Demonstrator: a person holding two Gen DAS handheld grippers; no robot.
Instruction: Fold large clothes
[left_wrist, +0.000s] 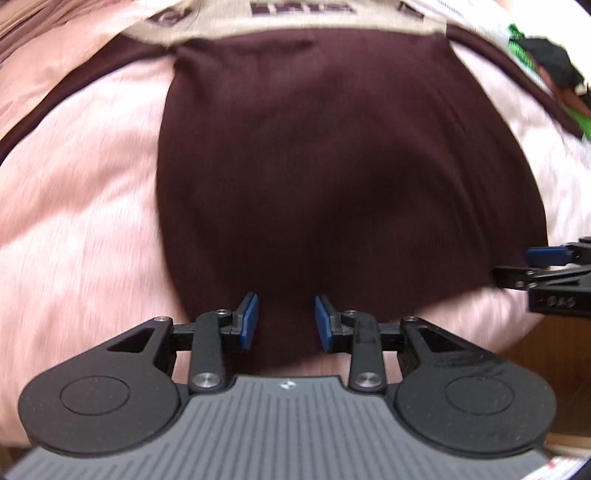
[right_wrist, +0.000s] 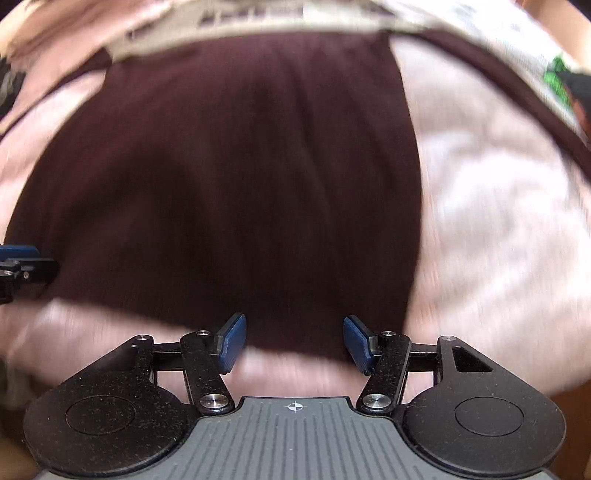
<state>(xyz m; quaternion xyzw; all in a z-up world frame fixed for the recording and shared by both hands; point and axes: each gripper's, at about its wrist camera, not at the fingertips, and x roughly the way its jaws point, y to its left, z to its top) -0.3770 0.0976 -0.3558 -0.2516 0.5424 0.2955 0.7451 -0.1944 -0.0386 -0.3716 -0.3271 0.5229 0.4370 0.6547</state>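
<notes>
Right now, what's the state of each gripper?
Left gripper: open, holding nothing, over the maroon garment.
Right gripper: open, holding nothing, at the garment's near edge.

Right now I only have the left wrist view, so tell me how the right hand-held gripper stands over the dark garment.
Observer: The right hand-held gripper is open, and nothing is clamped between its blue pads.
Operator: Give me the hem there.
Observer: The near hem of the maroon garment runs across between those pads, with pink fleece showing below it.
Operator: Now report the garment's right side edge.
Observer: It runs down toward the right-side pad, so that gripper sits at the garment's near right corner.
</notes>
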